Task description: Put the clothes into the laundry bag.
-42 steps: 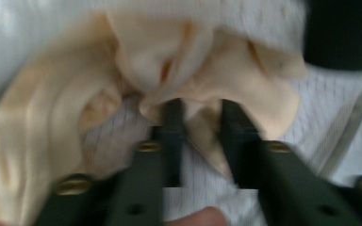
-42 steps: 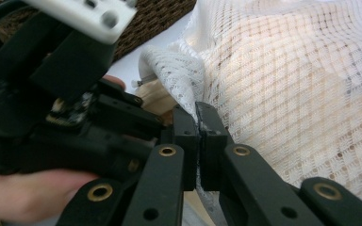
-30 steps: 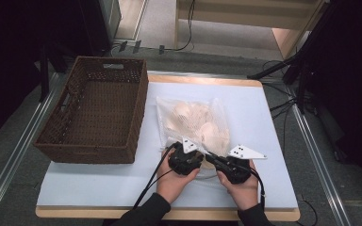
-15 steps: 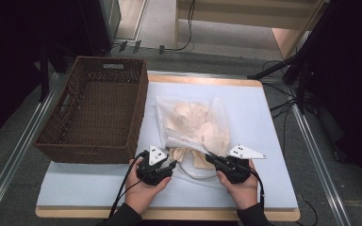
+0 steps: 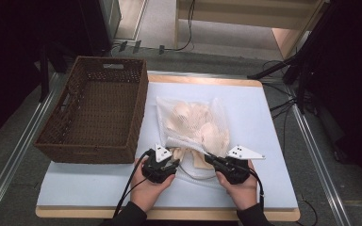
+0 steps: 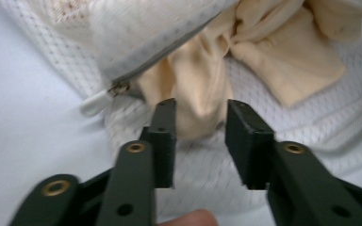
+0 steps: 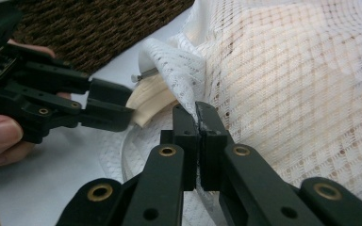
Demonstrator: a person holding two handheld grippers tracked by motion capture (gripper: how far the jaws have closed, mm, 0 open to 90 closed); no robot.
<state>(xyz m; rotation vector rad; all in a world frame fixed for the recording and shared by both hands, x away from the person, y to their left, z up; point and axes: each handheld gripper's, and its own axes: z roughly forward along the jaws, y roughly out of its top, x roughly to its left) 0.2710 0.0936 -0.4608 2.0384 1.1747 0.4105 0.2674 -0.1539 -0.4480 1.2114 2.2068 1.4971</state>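
Note:
A white mesh laundry bag full of cream cloth lies in the middle of the white table, its mouth toward me. My right gripper is shut on the bag's mesh edge and lifts it. A fold of cream cloth sticks out of the opening. My left gripper is at the mouth with that fold between its jaw tips. Its jaws have just been opening and stand apart without pressing on the cloth. The zipper pull lies just left of them. In the right gripper view the left gripper reaches in from the left.
A dark wicker basket stands empty on the table's left part, close to the bag. The table's front edge runs just behind both hands. Cables trail from each gripper toward me.
My left gripper has shifted left, away from the right gripper, and now sits at the bag's left front corner. The right gripper has kept its place and its grip.

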